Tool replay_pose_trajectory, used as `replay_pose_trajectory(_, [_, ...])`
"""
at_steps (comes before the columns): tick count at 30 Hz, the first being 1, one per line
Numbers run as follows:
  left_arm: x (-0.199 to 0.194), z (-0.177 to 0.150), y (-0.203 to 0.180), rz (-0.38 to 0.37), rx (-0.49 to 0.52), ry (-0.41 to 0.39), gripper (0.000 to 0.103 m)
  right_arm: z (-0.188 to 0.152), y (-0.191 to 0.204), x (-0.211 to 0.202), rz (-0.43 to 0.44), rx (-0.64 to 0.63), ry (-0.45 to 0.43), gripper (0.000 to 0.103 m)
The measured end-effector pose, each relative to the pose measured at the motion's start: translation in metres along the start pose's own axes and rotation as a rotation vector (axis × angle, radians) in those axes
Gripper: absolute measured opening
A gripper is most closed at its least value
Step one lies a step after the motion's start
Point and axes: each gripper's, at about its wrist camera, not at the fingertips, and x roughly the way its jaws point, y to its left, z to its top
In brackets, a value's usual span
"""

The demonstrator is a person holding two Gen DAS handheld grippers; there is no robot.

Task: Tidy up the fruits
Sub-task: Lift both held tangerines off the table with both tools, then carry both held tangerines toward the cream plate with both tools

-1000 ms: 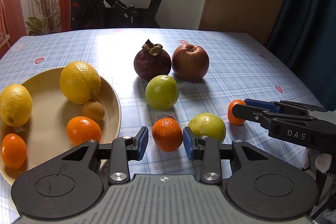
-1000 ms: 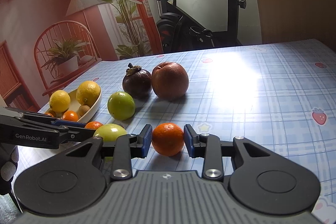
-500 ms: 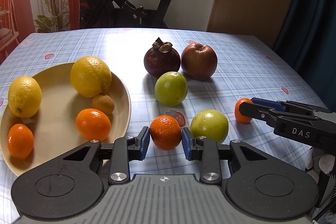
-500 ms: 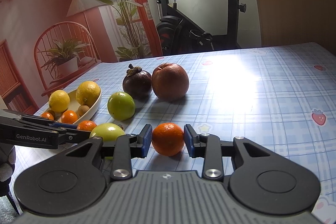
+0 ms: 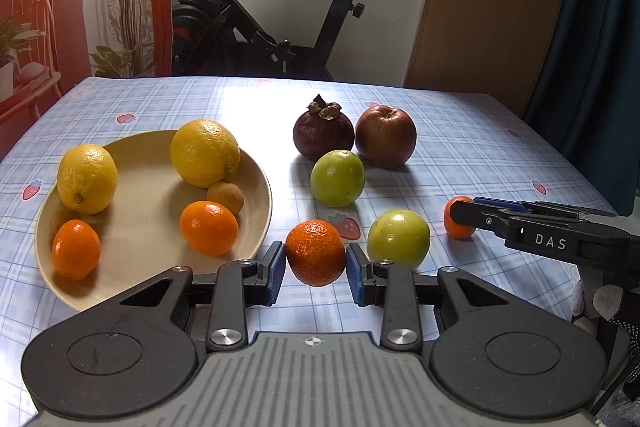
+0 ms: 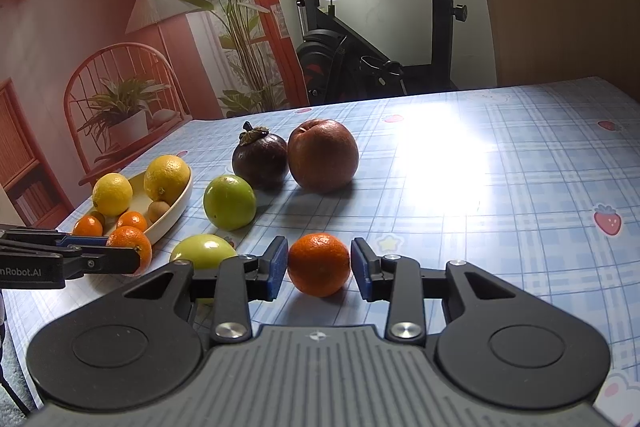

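Left-held mandarin [image 5: 315, 252], stem end facing right gripper [image 5: 460, 217]

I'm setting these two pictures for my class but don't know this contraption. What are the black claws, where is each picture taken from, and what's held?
No robot: a person holds two grippers, each carrying a camera looking along its fingers. The left camera shows the left gripper closed on one mandarin. The right camera shows the right gripper closed on a second mandarin. The checked table holds a plate of lemons and small oranges, two green fruits, an apple and a mangosteen.
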Motion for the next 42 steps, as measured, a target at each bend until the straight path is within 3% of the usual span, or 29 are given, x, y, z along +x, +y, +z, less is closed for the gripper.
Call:
replay_pose_trajectory(20, [-0.0016, -0.0034, 0.0042, 0.02, -0.036, -0.002, 0.035, -0.0009, -0.0004, 0.0047, 0.007, -0.001, 0.013, 0.042])
replay_pose_trajectory(42, [-0.008, -0.0034, 0.0086, 0.017, -0.047, -0.008, 0.035, -0.0014, 0.0016, 0.006, 0.002, -0.012, 0.033, 0.039])
